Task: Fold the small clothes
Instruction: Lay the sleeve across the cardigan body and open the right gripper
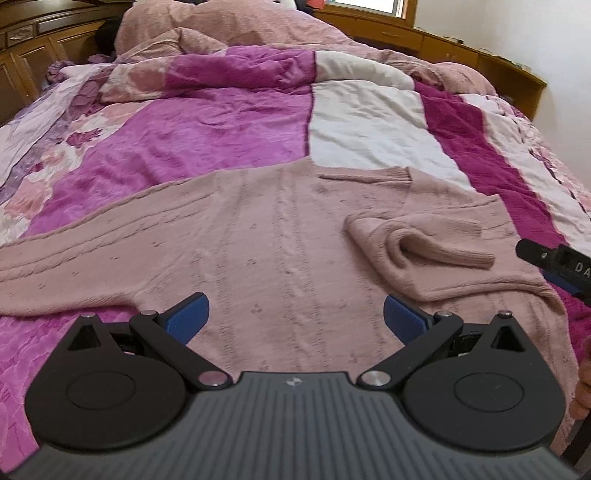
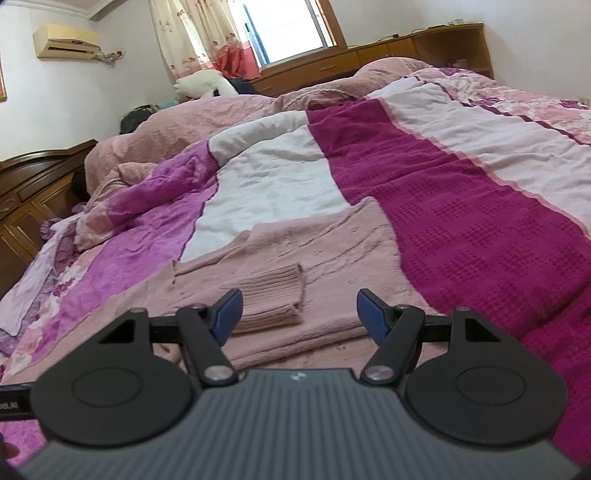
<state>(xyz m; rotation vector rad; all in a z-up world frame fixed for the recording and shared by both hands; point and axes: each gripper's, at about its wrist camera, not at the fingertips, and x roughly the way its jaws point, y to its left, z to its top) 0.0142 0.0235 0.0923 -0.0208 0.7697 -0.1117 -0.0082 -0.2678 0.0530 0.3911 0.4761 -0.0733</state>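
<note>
A dusty-pink knitted sweater [image 1: 258,236] lies flat on the bed. One sleeve stretches out to the left, and the other sleeve [image 1: 417,243] is folded over the body on the right. My left gripper [image 1: 295,319] hovers over the sweater's near part, open, with nothing between its blue pads. In the right wrist view the same sweater [image 2: 332,243] shows with the folded sleeve's ribbed cuff [image 2: 271,295] just ahead of my right gripper [image 2: 298,314], which is open and holds nothing. The right gripper's black tip [image 1: 554,262] shows at the right edge of the left wrist view.
The bed is covered by a quilt [image 1: 229,125] in magenta, white and floral patches, with a crumpled pink blanket [image 1: 229,29] at the far end. Wooden cabinets [image 2: 33,192] stand to the left, and a wooden shelf [image 2: 417,44] runs under the window.
</note>
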